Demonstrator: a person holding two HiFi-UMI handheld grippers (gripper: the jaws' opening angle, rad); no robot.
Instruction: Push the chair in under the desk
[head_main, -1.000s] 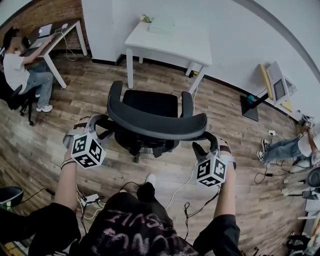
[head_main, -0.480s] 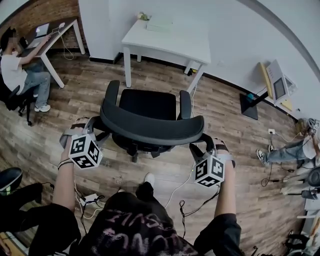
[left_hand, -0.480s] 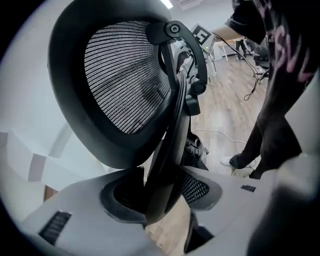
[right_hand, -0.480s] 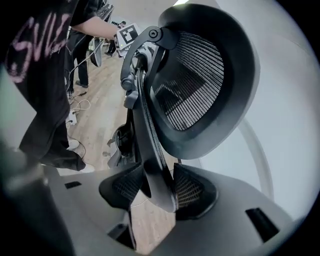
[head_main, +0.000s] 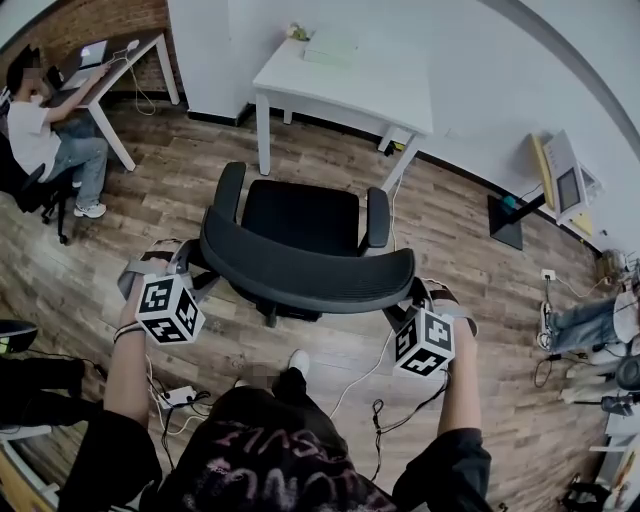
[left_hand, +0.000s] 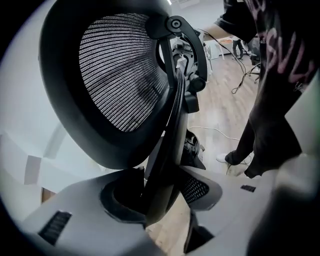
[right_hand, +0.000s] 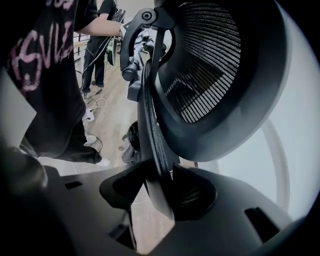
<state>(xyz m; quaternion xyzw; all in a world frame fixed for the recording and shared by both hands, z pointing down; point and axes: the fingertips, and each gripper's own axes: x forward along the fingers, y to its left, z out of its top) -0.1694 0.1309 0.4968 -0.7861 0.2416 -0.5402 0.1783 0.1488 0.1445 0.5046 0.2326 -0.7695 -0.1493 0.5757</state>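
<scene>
A black mesh office chair (head_main: 300, 215) stands on the wood floor with its seat facing the white desk (head_main: 350, 80), just short of it. My left gripper (head_main: 195, 265) sits at the left end of the curved backrest (head_main: 300, 272), my right gripper (head_main: 405, 300) at the right end. In the left gripper view the backrest's frame edge (left_hand: 167, 150) runs between the jaws of the left gripper (left_hand: 160, 192), which press on it. In the right gripper view the right gripper (right_hand: 157, 187) has its jaws closing on the backrest's edge (right_hand: 150, 135), pads against it.
A person (head_main: 45, 140) sits at a second desk (head_main: 120, 55) at the far left. Cables and a power strip (head_main: 180, 397) lie on the floor by my feet. A screen on a stand (head_main: 560, 180) and someone's legs (head_main: 590, 322) are at the right.
Both grippers have stayed on the ends of the backrest, and the chair has hardly shifted. The person's legs at the right have moved toward the frame's edge.
</scene>
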